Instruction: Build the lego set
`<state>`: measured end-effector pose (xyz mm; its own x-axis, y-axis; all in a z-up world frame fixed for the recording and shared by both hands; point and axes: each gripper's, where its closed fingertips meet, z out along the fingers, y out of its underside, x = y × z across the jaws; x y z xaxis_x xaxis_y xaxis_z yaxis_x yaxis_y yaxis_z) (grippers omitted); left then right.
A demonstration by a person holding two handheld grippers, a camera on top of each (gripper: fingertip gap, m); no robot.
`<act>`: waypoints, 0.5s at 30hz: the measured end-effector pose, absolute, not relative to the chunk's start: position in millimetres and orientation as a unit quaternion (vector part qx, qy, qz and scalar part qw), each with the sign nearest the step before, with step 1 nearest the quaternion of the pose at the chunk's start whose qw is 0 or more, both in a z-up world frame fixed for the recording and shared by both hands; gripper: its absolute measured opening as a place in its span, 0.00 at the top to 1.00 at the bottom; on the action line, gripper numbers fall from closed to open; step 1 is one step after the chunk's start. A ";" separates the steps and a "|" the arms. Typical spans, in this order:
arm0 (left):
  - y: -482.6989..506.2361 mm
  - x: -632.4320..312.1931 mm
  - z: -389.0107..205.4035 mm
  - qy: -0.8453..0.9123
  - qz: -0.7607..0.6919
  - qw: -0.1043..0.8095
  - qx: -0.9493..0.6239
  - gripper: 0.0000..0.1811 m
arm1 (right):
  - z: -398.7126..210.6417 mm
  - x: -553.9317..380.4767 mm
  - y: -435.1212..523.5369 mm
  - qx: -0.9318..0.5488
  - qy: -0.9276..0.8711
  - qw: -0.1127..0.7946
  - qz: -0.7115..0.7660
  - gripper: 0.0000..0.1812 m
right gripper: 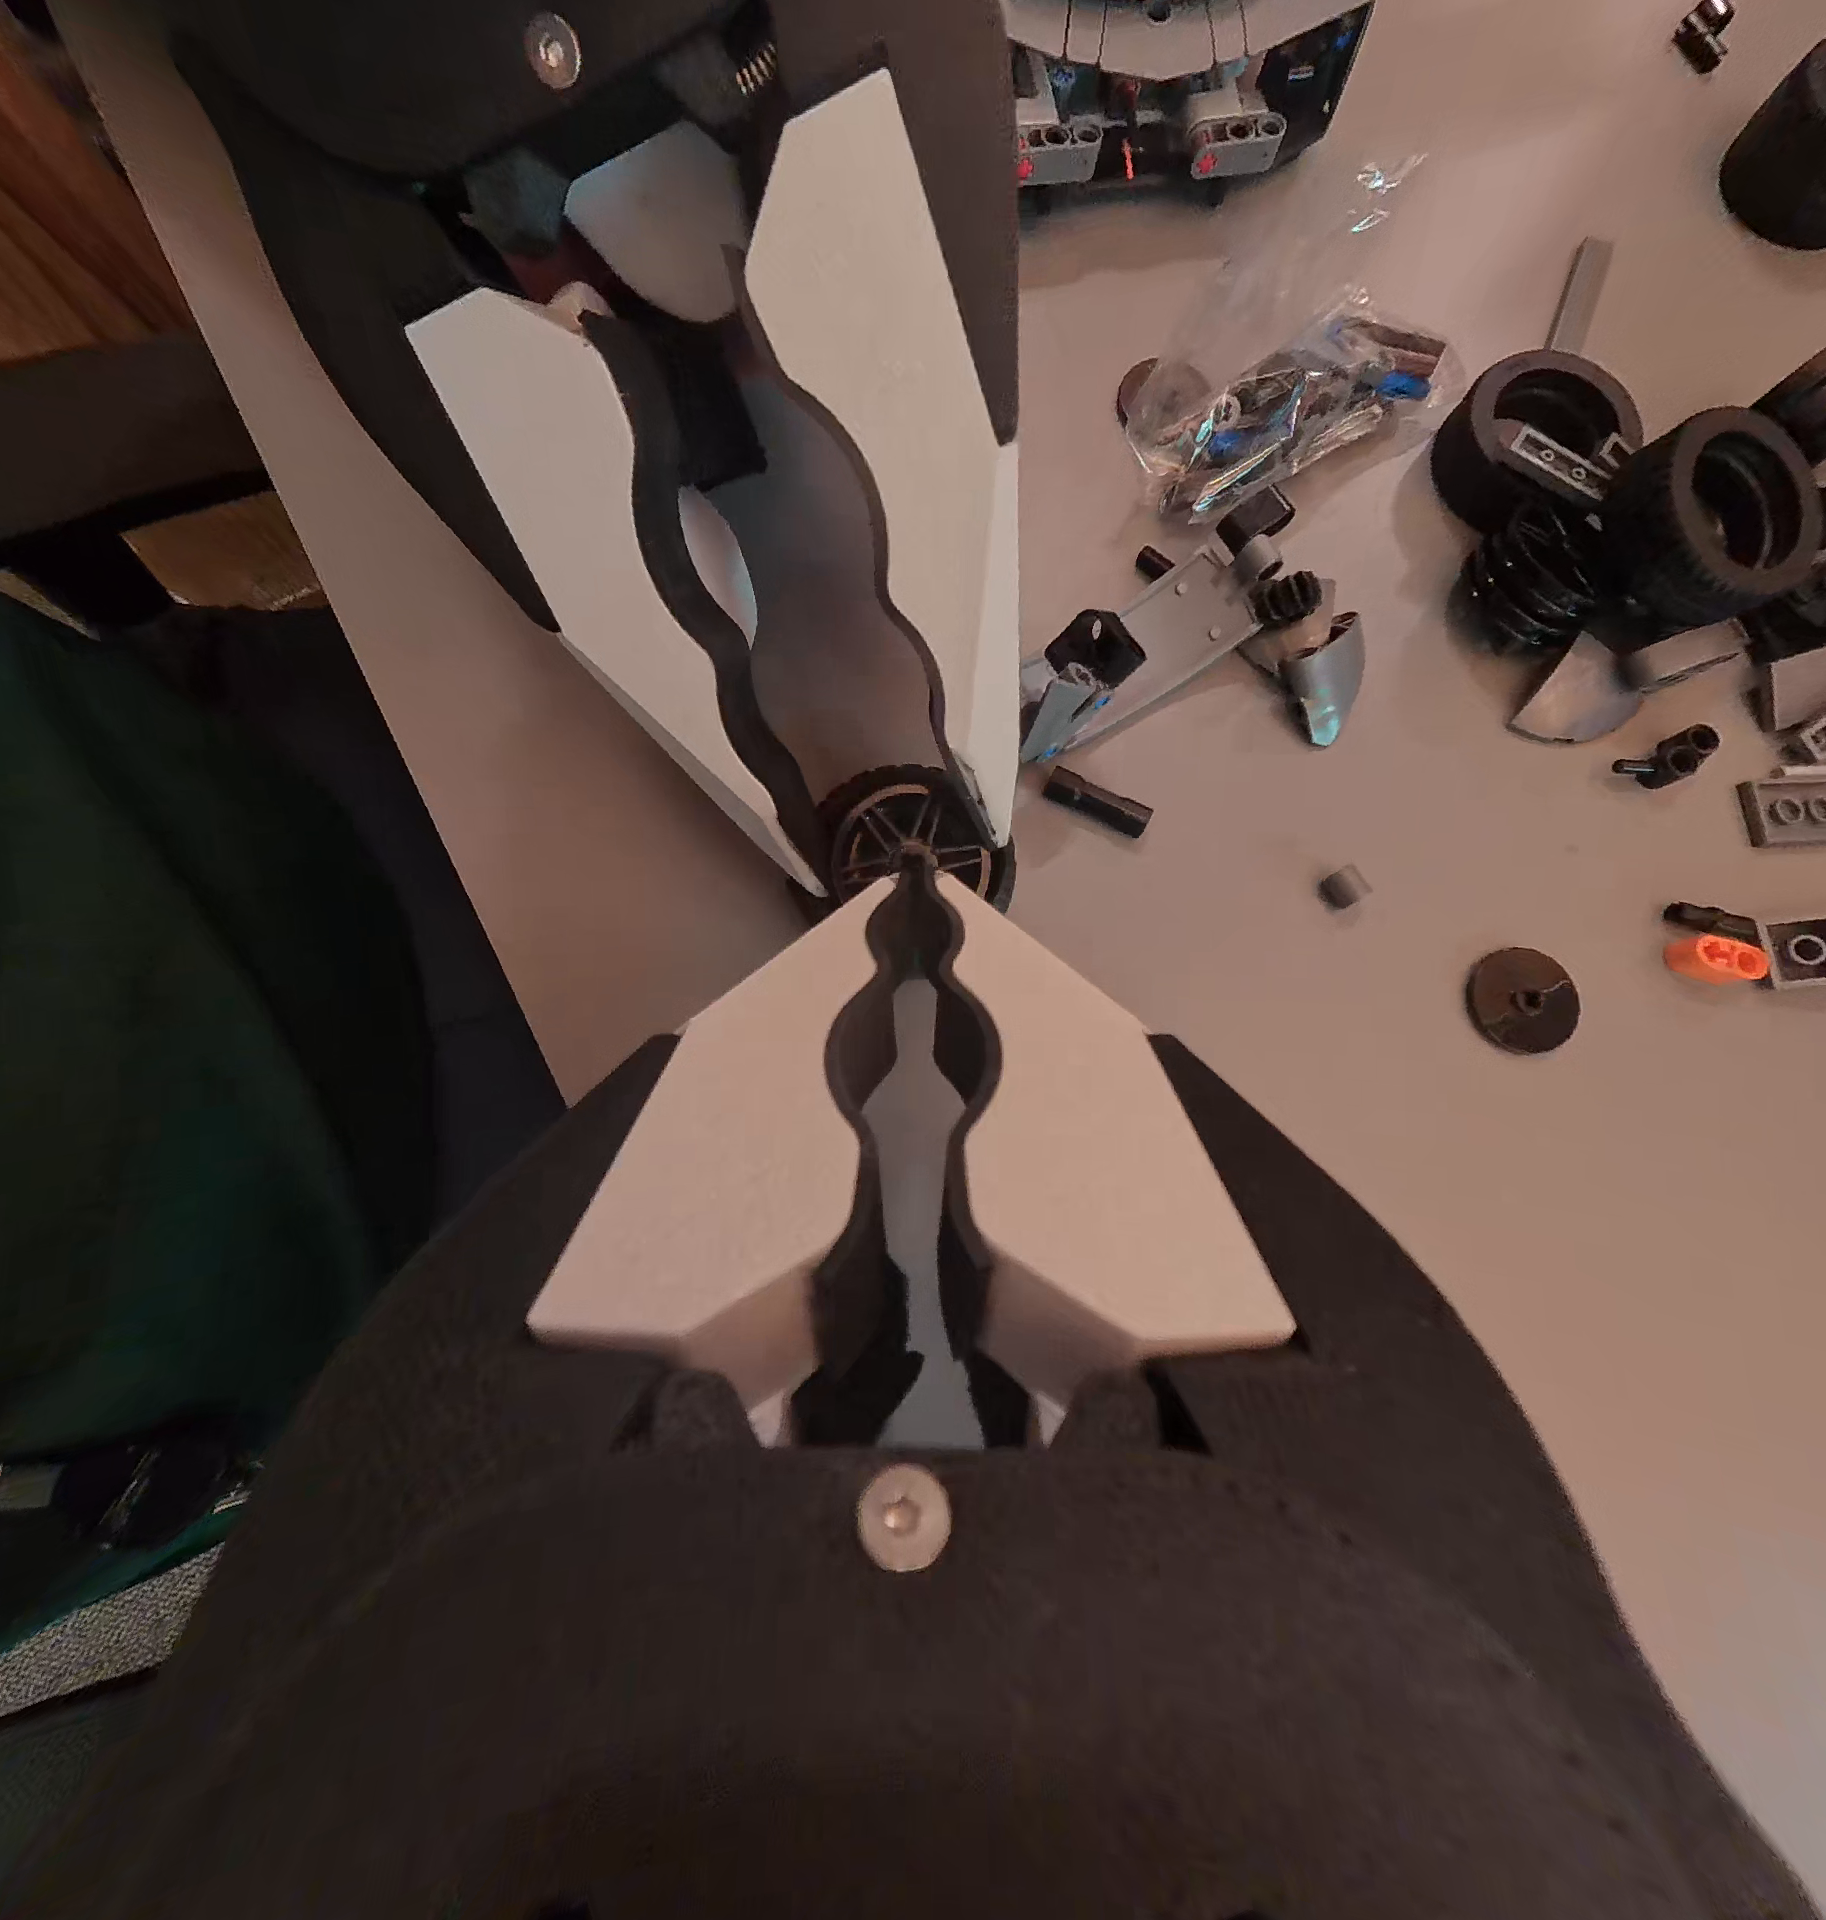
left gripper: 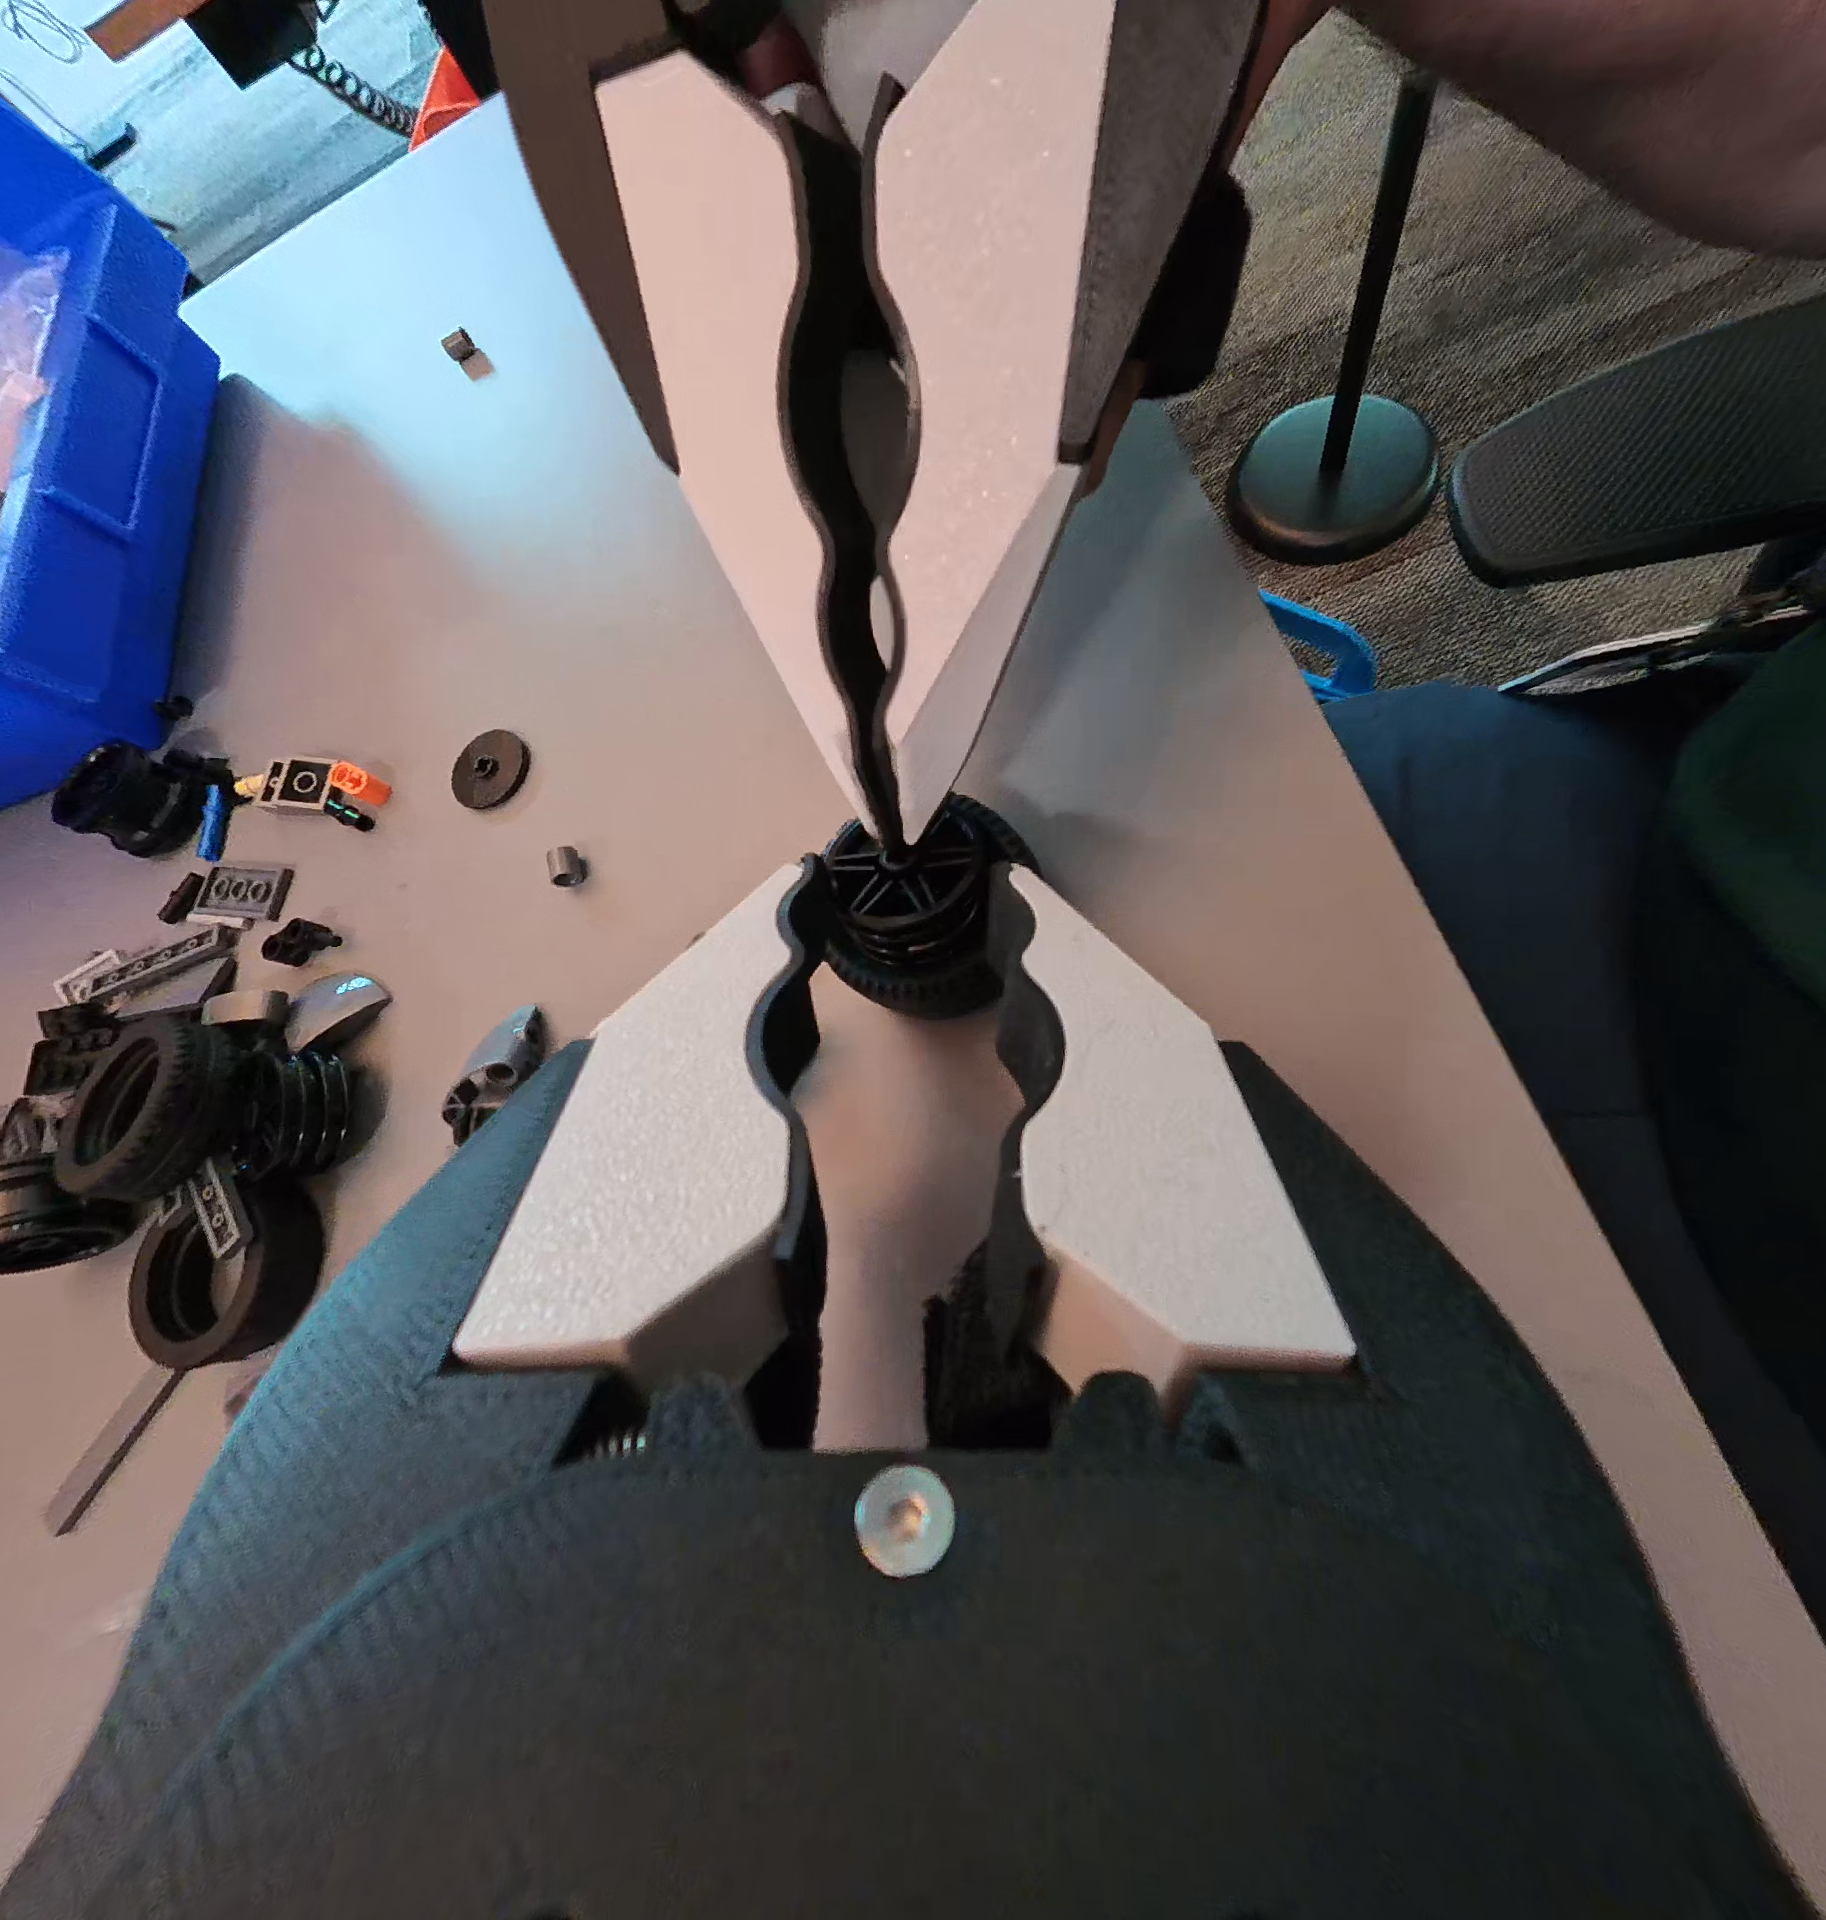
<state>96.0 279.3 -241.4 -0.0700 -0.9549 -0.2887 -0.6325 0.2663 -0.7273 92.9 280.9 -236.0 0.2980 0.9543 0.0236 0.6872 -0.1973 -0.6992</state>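
Observation:
A black spoked wheel rim (left gripper: 904, 920) sits between the fingers of my left gripper (left gripper: 904, 899), which is shut on it near the table's right edge. My right gripper (left gripper: 891, 831) comes in from the top of the left wrist view. It is shut, with its tips at the wheel's hub. In the right wrist view my right gripper (right gripper: 914, 894) points at the hub of the wheel (right gripper: 873, 831), and the left gripper (right gripper: 909, 847) clamps the wheel from above. I cannot tell whether the right tips pinch a small pin there.
A pile of black tyres and grey parts (left gripper: 161, 1122) lies at the left, also in the right wrist view (right gripper: 1667, 520). A blue bin (left gripper: 57, 520), a black round dish (left gripper: 490, 769), a clear parts bag (right gripper: 1283, 416) and a part-built model (right gripper: 1169, 104) stand around. Left and right tips are no more than a few centimetres apart.

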 end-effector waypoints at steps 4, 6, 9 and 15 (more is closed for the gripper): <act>279.2 95.4 -242.0 0.694 -0.221 0.381 -0.570 0.83 | -237.2 92.7 280.8 -0.747 -0.559 0.302 0.195 1.00; 279.0 95.4 -242.1 0.690 -0.223 0.383 -0.572 0.83 | -237.4 92.6 280.8 -0.749 -0.563 0.298 0.182 1.00; 279.4 95.4 -242.8 0.697 -0.218 0.374 -0.572 0.83 | -238.1 92.9 281.1 -0.751 -0.565 0.294 0.174 1.00; 278.8 95.4 -243.4 0.690 -0.230 0.373 -0.576 0.83 | -239.1 93.4 280.9 -0.752 -0.571 0.292 0.153 1.00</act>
